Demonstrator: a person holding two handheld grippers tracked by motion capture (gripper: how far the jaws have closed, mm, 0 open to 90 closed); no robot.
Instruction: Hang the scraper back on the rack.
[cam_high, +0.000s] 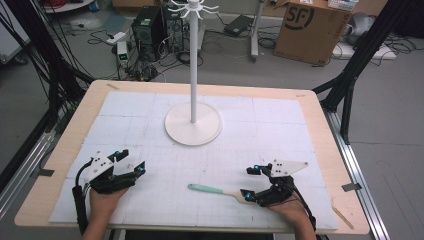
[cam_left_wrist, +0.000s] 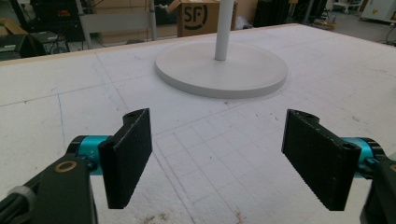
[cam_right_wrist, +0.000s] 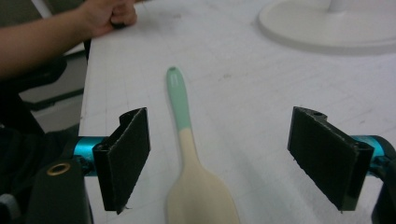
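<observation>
Spoon — smooth wood, mint-green handle — between right gripper pads.

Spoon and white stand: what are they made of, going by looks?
Pale wooden spoon with mint-green handle: probably wood, matte cream bowl and neck; the green looks like a smooth paint or silicone coat. White round-based pole stand: even matte white, likely painted metal or plastic; can't tell which.

A wooden spoon with a mint-green handle lies flat on the white table mat.
</observation>
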